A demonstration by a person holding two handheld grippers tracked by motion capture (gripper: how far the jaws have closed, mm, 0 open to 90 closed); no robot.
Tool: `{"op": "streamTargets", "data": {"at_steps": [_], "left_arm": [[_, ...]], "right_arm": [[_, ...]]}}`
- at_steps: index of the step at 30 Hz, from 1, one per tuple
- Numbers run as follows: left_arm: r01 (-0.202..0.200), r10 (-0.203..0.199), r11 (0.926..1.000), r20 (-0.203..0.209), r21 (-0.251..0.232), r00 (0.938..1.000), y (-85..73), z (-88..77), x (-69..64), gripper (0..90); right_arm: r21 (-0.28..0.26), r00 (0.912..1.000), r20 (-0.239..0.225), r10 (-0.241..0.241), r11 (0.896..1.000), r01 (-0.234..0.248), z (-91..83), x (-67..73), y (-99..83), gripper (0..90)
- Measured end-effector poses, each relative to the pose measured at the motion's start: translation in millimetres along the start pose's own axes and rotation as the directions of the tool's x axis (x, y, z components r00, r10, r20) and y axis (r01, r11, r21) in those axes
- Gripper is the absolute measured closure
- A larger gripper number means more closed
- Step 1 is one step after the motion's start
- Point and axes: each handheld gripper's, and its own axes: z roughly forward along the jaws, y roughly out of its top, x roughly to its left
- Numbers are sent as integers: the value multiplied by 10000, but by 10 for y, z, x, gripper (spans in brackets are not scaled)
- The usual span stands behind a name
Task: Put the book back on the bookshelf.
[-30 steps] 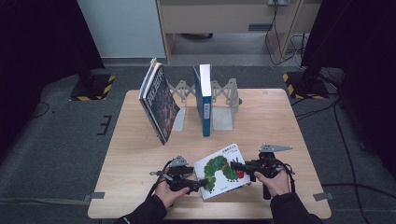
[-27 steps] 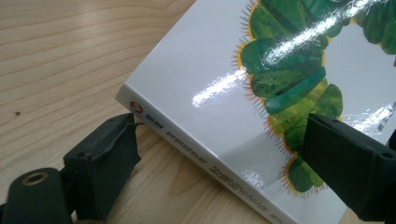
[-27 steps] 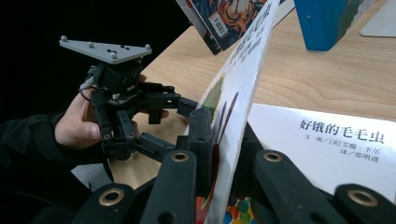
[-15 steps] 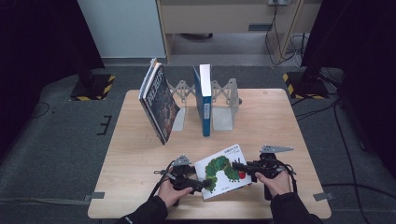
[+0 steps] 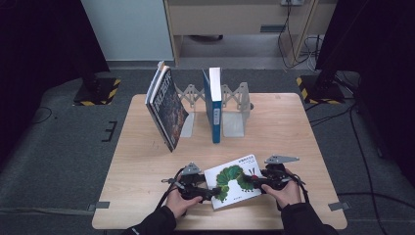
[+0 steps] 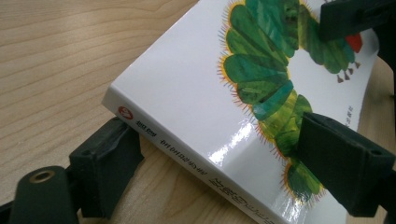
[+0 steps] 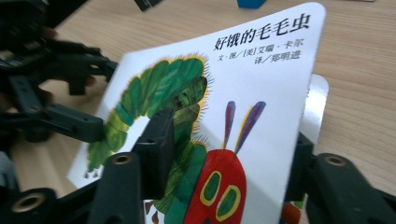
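Observation:
A white picture book [image 5: 232,180] with a green caterpillar on its cover lies tilted near the table's front edge, between both hands. My left gripper [image 5: 208,193] clamps its spine side, one jaw under the spine and one on the cover [image 6: 187,84]. These jaws have just been closing, and my left gripper [image 6: 219,135] is shut on the book. My right gripper [image 5: 249,182] is at the opposite edge. Its jaws have just been opening, so my right gripper [image 7: 231,137] stands open astride the raised front cover [image 7: 261,70].
At the table's back stands a folding metal bookend rack [image 5: 235,110] with a blue book [image 5: 214,105] upright in it. A dark book [image 5: 166,110] leans against the rack's left end. Bare wood lies between the rack and the hands.
In the high view the hands and the caterpillar book stay almost where they were; no shift is plain to see.

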Motion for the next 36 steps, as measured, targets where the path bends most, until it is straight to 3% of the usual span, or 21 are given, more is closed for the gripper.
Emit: {"op": "streamTargets", "data": {"at_steps": [2, 7, 19, 20, 22, 26, 30, 36], "left_arm": [[1, -1, 10000, 22, -1, 10000, 1, 0, 2, 127], [160, -159, 9998, 165, -70, 9997, 5, 8, 13, 127], [488, -482, 9987, 472, -120, 9977, 46, 36, 66, 112], [562, -554, 9983, 468, -151, 9974, 48, 39, 69, 118], [573, -567, 9983, 368, -146, 9977, 50, 35, 67, 124], [425, -423, 9990, 231, -114, 9988, 48, 31, 60, 149], [218, -218, 9997, -86, -60, 9997, 46, 18, 53, 212], [240, -241, 9996, -80, -159, 9997, 33, 17, 52, 209]], "right_arm": [[139, 9995, 257, -163, 9998, 160, 30, 2, -14, 435], [292, 9994, 348, -36, 9996, 26, 61, -25, -46, 427], [439, 9995, 262, -187, 9989, 175, 90, -32, -57, 422], [424, 9998, 37, -209, 9989, 207, 104, -20, -56, 417], [466, 9989, 141, -454, 9979, 447, 127, 20, -50, 408], [460, 9995, -34, -319, 9984, 320, 124, -2, -47, 406], [468, 9991, 22, -418, 9980, 416, 125, 3, -50, 406], [468, 9995, 190, -265, 9986, 256, 120, 35, -43, 361]]}}
